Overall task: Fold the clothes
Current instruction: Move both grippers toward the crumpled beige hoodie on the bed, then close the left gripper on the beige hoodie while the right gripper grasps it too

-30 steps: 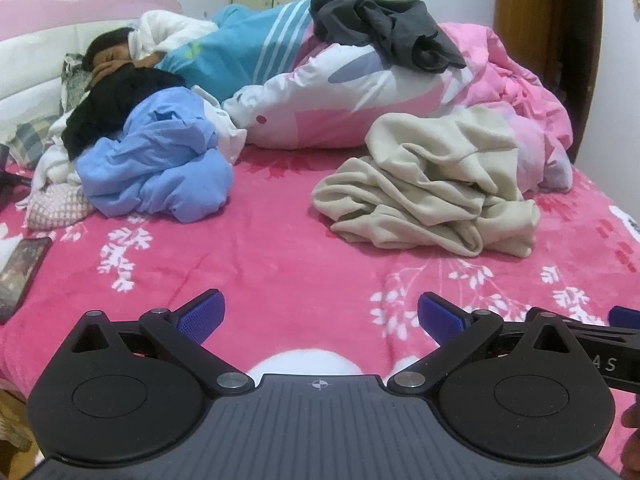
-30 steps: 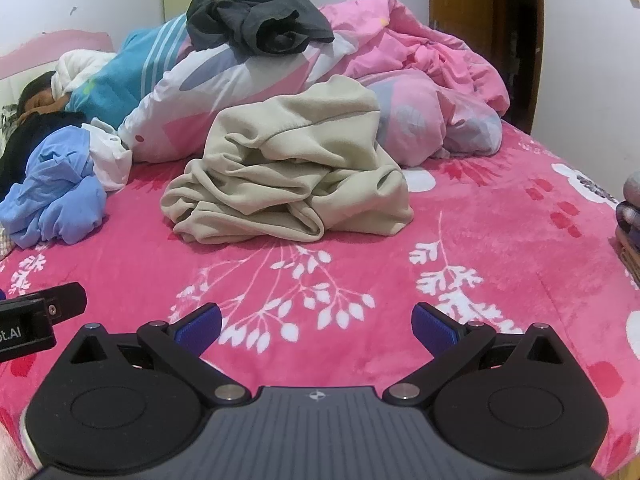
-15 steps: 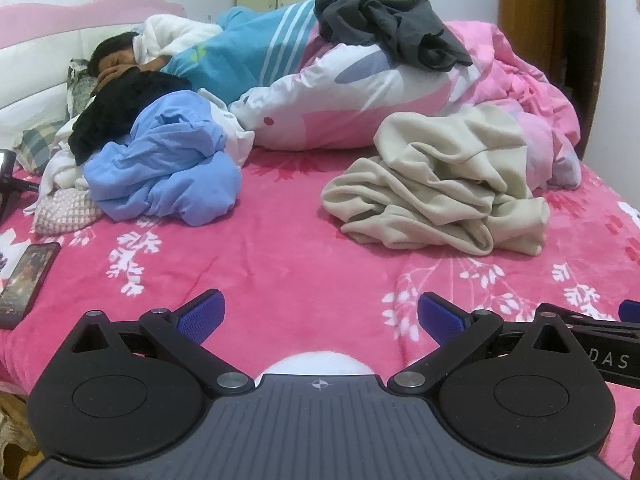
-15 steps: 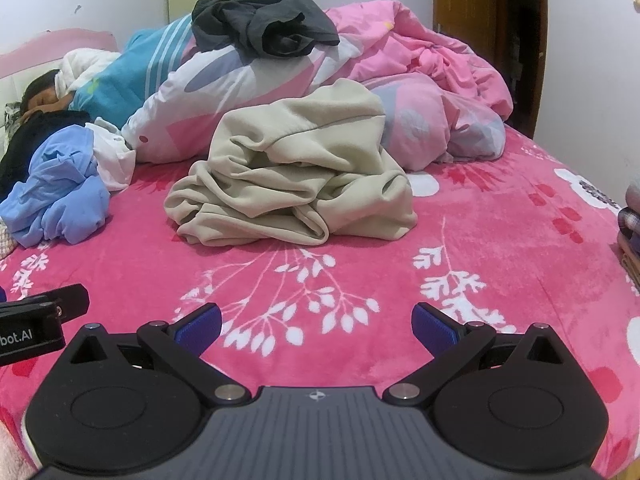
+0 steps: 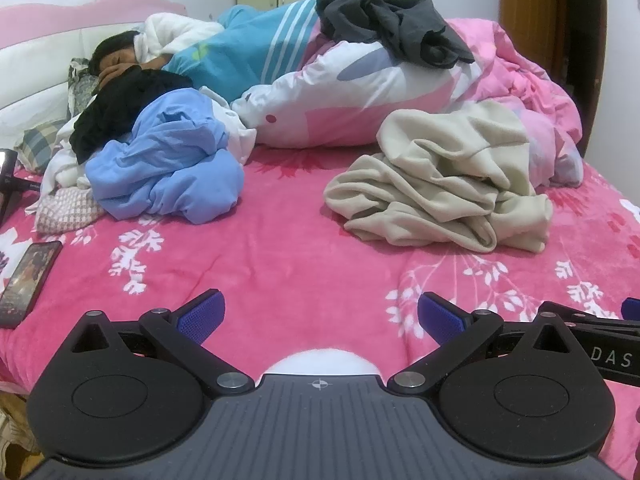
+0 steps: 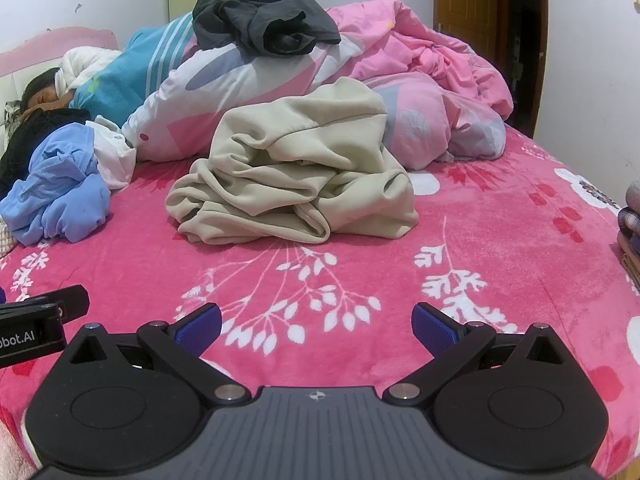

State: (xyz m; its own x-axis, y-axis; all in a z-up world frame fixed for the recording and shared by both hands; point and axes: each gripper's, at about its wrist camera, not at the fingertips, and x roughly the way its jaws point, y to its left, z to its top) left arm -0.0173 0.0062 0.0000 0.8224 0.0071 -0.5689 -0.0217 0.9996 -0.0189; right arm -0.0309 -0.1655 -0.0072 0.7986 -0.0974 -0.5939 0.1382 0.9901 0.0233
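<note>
Right wrist: beige garment (image 6: 296, 176) crumpled; right claw (image 6: 316, 326) agape.

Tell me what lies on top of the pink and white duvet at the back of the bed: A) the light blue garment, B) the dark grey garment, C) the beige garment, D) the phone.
B: the dark grey garment sits crumpled on the duvet's top; the rest lie lower, on the blanket.
</note>
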